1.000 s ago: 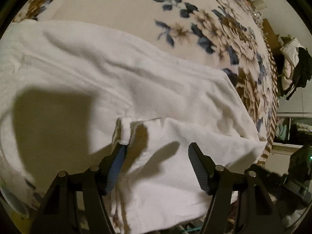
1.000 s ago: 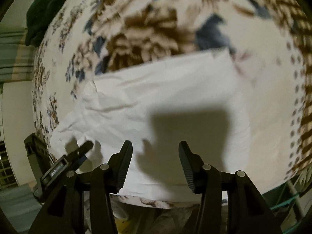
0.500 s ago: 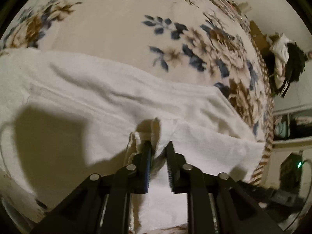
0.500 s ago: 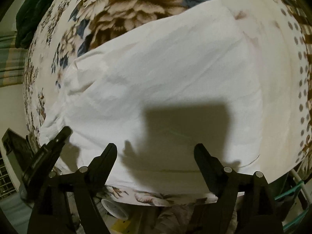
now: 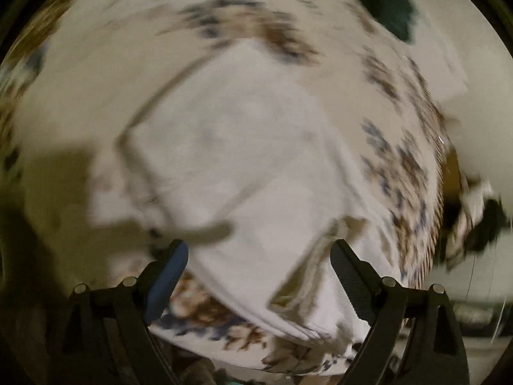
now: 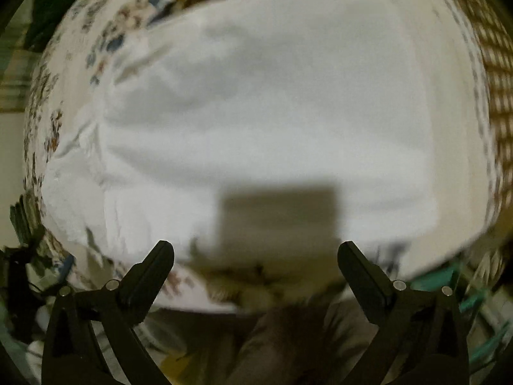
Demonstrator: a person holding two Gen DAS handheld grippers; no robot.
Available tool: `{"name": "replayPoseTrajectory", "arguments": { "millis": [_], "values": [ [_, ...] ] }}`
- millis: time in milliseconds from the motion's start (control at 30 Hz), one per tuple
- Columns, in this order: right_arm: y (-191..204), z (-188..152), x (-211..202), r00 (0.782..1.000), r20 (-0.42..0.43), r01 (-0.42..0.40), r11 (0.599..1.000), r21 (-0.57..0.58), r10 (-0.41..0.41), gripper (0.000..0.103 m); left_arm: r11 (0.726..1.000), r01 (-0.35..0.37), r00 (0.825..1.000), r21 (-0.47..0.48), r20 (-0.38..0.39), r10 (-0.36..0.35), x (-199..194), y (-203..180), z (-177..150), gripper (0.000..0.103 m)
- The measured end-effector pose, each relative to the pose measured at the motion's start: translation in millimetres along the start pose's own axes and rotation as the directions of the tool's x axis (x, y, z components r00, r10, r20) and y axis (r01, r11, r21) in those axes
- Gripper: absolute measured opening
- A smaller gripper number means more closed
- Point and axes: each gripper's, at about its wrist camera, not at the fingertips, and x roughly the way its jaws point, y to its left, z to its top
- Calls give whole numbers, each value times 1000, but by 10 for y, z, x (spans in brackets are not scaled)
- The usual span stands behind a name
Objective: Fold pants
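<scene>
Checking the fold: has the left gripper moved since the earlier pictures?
Yes. The left gripper has let go, swung away, and now hangs over the folded pants' near edge.

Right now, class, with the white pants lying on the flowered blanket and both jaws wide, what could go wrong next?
1. The white pants reach the flowered blanket's near edge, so a tug might drag them off.
2. One flap stands raised between the opening left gripper jaws, free of them; it might flop open.
3. Both views are blurred, so the opening right gripper could grab the wrong layer.
</scene>
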Motion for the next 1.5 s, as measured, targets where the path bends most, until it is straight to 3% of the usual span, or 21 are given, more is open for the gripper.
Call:
{"name": "replayPoseTrajectory", "arguments": {
  "millis": [67,167,300,333,367,433,500,600,733,833,867,900,933,967,1167,1333,1467,1500],
  "values": [
    [-82,-128,103,996,-48,-66,993,93,71,100,998,-5,1000,-60,-28,3,78,162,27,90],
    [-218,-236,373,980,-95,-145,952,270,176,81,994,-14,999,-111,-45,9,249,300,61,90],
    [-312,-228,603,962,-40,-229,875,426,272,69,994,-23,998,-107,-63,16,404,298,95,88],
    [-306,-217,619,955,-14,-258,857,447,295,64,995,-36,998,-89,-61,30,424,274,106,81],
    [-288,-197,624,957,-2,-259,855,449,291,54,996,-56,997,-69,-61,52,445,277,126,73],
    [-282,-178,636,966,20,-237,854,462,258,47,993,-93,994,-71,-72,87,485,368,158,52],
    [-293,-205,671,970,17,-218,845,489,241,38,994,-92,994,-60,-69,87,469,392,155,49],
    [-227,-250,621,982,-4,-165,866,472,189,30,995,-98,994,-21,-59,96,443,397,150,48],
    [-199,-229,636,983,-31,-144,863,484,182,31,995,-84,994,-51,-78,80,434,427,211,47],
    [-249,-61,584,981,-67,-134,894,428,180,39,988,5,996,-155,-84,-18,268,555,271,51],
    [-224,-56,559,977,-73,-156,902,403,202,55,982,50,995,-184,-70,-64,226,588,258,54],
    [-248,-47,523,972,-70,-181,905,385,224,75,964,140,989,-226,-22,-149,120,676,251,69],
    [-243,-51,483,968,-64,-204,908,365,243,82,948,193,981,-253,25,-193,33,760,248,87],
    [-223,-59,442,967,-59,-215,916,339,249,87,941,214,977,-262,50,-208,-7,815,247,91],
    [-66,-11,206,980,-5,-196,962,191,200,87,922,240,970,-302,118,-214,219,1082,447,95],
    [-63,140,129,979,22,-201,958,206,201,87,944,173,980,-280,149,-135,400,760,620,96],
    [-88,166,67,979,45,-203,963,175,198,87,903,207,969,-375,202,-138,420,836,640,96],
    [-85,168,49,979,49,-205,964,172,199,87,897,225,964,-381,224,-146,394,855,630,90]
  ]
}}
